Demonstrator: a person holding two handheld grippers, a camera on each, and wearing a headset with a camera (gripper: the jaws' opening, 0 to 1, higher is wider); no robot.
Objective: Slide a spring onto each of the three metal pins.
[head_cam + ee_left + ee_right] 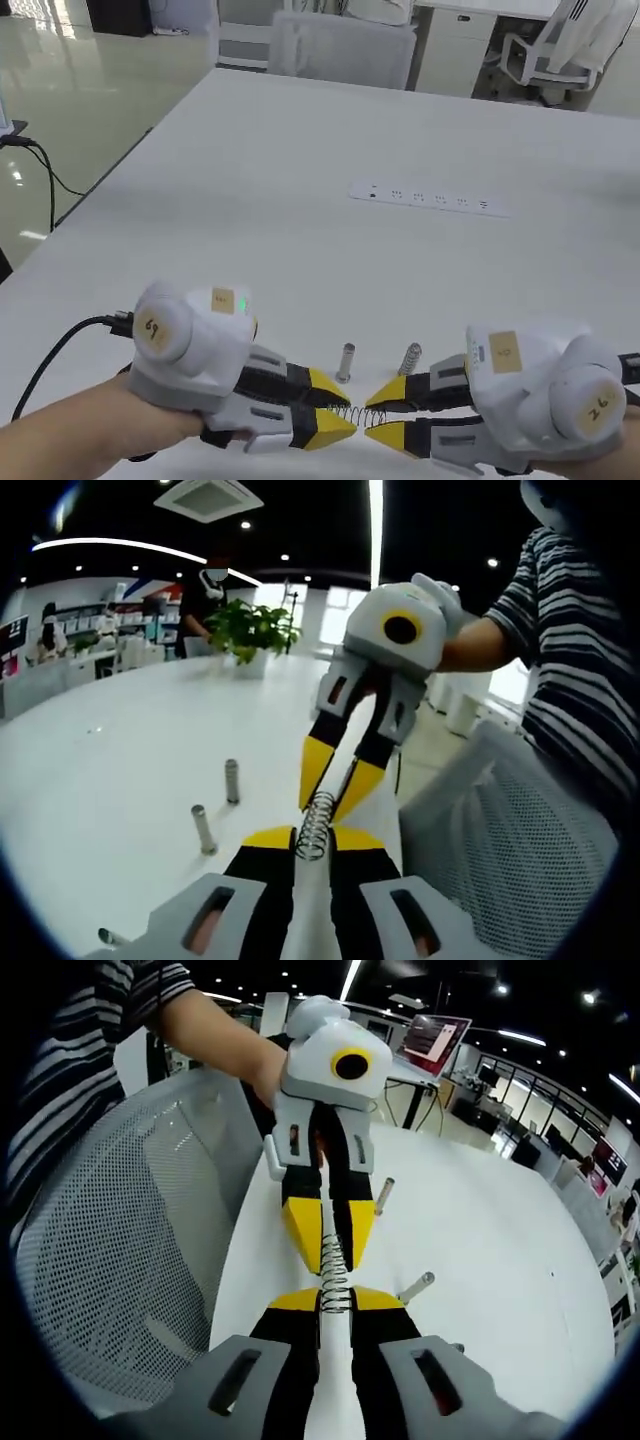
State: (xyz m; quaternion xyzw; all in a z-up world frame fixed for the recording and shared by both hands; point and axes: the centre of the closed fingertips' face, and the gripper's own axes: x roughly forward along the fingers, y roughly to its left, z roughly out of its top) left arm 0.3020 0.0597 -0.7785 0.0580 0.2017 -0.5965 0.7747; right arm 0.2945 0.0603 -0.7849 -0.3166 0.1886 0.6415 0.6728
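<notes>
A person in a striped shirt sits at a white table (300, 170) with a hand-held gripper in each hand. The two grippers meet nose to nose at the near edge of the table.

The left gripper (352, 411) has a white body and black tongs with yellow tips, and it reaches in from the left. The right gripper (367, 416) is built the same way and reaches in from the right.

A small metal coil spring (359, 413) lies level between them, lifted off the table. The left tongs are nearly pressed together and pinch one end of the spring. The right tongs pinch the other end in the same way. In each gripper view, the spring runs straight from that gripper's yellow tips into the tips of the gripper facing it.

Just beyond the tongs, two short metal pins stand upright on the table, near each other. One pin (346, 362) is on the left and the other pin (411, 358) is on the right. A third pin (108, 937) shows at the lower left of the left gripper view, and I cannot tell whether it stands or lies flat.

Farther across the table lies a white power strip (430, 198). A black cable (60, 345) trails from the left gripper. A white mesh chair (120, 1240) stands beside the person.
</notes>
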